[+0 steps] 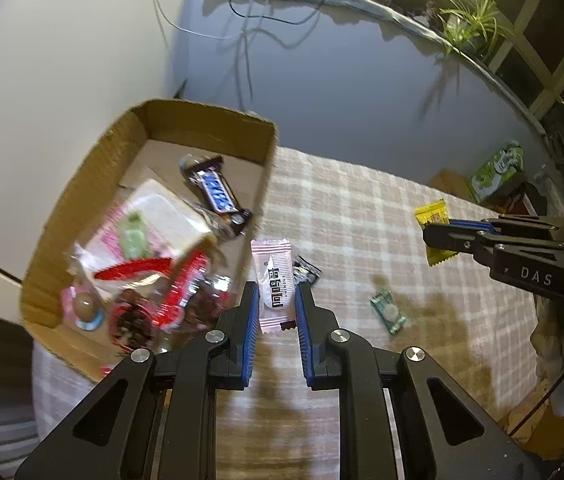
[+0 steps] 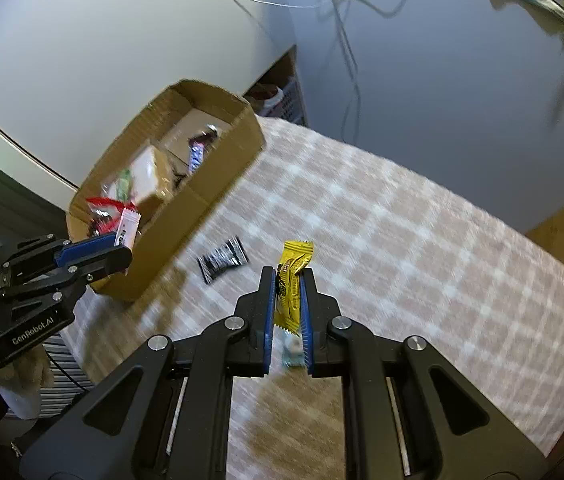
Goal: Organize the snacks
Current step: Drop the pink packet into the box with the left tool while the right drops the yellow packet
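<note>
While carried toward the cardboard box, pink sachet pinched between closed-in blue pads of left gripper, yellow sachet likewise clamped in right gripper, both lifted above checked tablecloth. Probably light, thin, crinkly, slippery film; best gripped mid-body across flat faces. Black packet and green candy left lying on cloth.
</note>
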Action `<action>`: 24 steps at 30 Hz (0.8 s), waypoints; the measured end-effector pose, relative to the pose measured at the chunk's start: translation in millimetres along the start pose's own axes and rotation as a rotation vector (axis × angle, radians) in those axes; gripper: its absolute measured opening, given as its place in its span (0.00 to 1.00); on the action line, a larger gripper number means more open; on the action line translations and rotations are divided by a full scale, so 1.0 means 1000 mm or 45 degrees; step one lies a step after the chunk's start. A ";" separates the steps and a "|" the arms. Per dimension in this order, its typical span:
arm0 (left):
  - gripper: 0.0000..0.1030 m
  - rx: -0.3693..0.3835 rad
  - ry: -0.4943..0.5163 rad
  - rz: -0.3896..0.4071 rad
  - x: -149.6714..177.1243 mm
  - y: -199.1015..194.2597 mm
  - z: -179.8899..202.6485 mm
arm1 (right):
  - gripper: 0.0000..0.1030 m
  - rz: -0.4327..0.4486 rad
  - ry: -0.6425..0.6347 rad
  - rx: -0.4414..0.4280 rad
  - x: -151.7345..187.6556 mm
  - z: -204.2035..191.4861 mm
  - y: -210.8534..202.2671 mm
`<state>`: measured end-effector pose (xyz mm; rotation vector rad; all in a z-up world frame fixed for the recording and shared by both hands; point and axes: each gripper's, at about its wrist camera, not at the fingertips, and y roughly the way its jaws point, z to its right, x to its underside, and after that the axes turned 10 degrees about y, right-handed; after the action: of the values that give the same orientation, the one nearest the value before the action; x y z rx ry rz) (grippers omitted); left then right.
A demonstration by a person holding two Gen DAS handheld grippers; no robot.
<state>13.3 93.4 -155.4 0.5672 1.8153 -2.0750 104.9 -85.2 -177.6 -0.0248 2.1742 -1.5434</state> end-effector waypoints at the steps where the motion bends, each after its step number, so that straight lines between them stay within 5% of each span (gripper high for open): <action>1: 0.16 -0.006 -0.005 0.006 -0.001 -0.002 -0.003 | 0.11 0.004 -0.007 -0.005 -0.004 -0.003 0.001; 24: 0.16 -0.136 -0.135 0.045 -0.016 -0.010 -0.076 | 0.11 -0.015 -0.190 -0.129 -0.073 -0.099 0.039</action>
<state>28.5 170.0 -147.3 0.4488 1.8285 -1.9337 141.5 37.1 -160.9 -0.1803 2.1354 -1.3900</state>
